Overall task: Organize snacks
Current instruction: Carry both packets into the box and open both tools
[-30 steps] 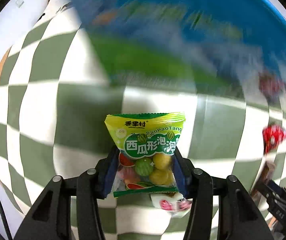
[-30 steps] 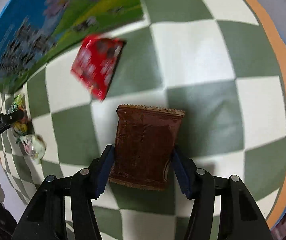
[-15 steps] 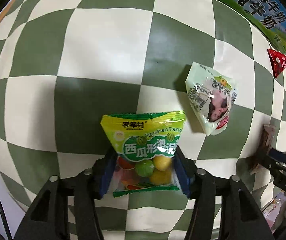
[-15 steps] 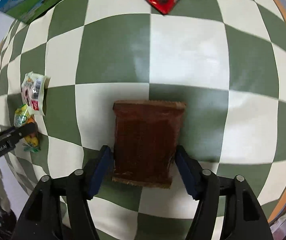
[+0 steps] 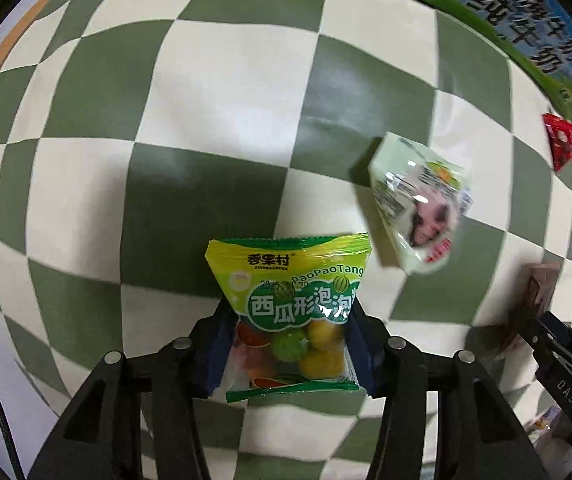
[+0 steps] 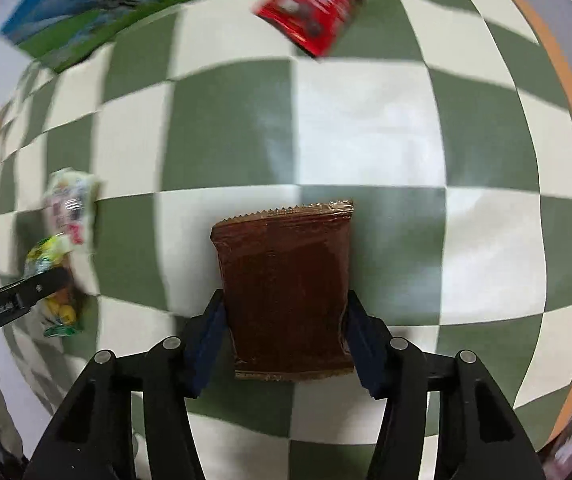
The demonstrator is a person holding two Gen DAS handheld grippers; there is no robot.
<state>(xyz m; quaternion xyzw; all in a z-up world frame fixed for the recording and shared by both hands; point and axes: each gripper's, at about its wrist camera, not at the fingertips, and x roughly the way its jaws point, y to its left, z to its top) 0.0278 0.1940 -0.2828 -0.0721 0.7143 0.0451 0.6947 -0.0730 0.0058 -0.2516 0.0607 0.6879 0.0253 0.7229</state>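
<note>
Since a second ago both grippers have slid across the cloth, so the blue and green milk carton (image 5: 526, 36) now sits at the far edge instead of filling the view, and a pale green snack packet (image 5: 418, 200) has come into sight. Both pairs of jaws have just been closing, each with a packet between them.

A green and cream checked tablecloth (image 5: 214, 92) with an orange border covers the table. On the carton, large white Chinese characters run along the top right, partly cut off and blurred.

A plain brown wrapper (image 6: 286, 288) with crimped ends, no writing legible, is clamped by the right gripper (image 6: 286, 336). Far right of it lies a red packet (image 6: 314, 4), too blurred to read.

Just left of the pale green packet, the left gripper (image 5: 288, 344) pinches a yellow-green candy bag (image 5: 290, 304) printed "PaoPaoTang", with white Chinese characters on a green band and round sweets showing through a clear window. The pale packet's print is smeared.
</note>
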